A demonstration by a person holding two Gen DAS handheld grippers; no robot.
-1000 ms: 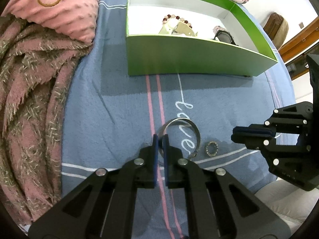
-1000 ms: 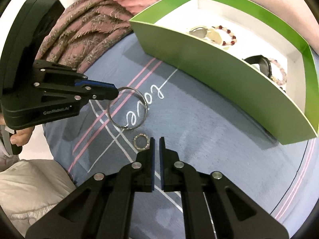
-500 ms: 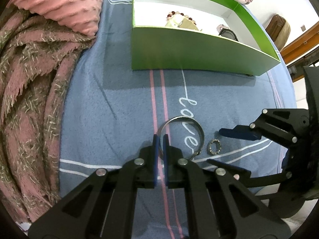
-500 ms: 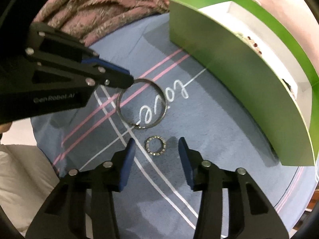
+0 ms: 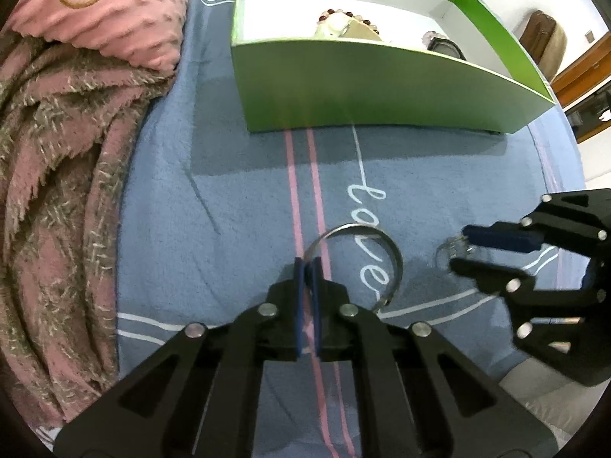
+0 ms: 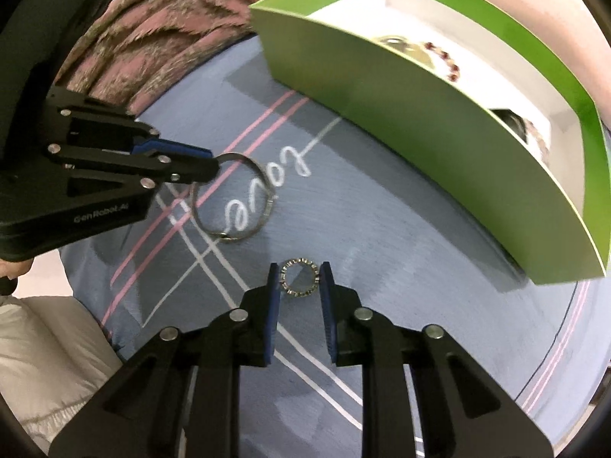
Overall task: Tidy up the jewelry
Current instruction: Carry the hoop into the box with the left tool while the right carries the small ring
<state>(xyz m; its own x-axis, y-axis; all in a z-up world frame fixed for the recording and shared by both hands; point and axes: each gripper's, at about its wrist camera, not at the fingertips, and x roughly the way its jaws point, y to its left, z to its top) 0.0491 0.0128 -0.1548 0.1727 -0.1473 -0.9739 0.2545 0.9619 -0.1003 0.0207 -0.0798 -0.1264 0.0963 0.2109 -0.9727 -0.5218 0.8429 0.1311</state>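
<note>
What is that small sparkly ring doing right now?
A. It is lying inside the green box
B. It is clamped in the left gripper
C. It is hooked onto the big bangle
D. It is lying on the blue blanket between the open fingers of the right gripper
D: the small sparkly ring lies on the blue blanket between the spread fingers of the right gripper, apart from the silver bangle that the left gripper pinches.
</note>
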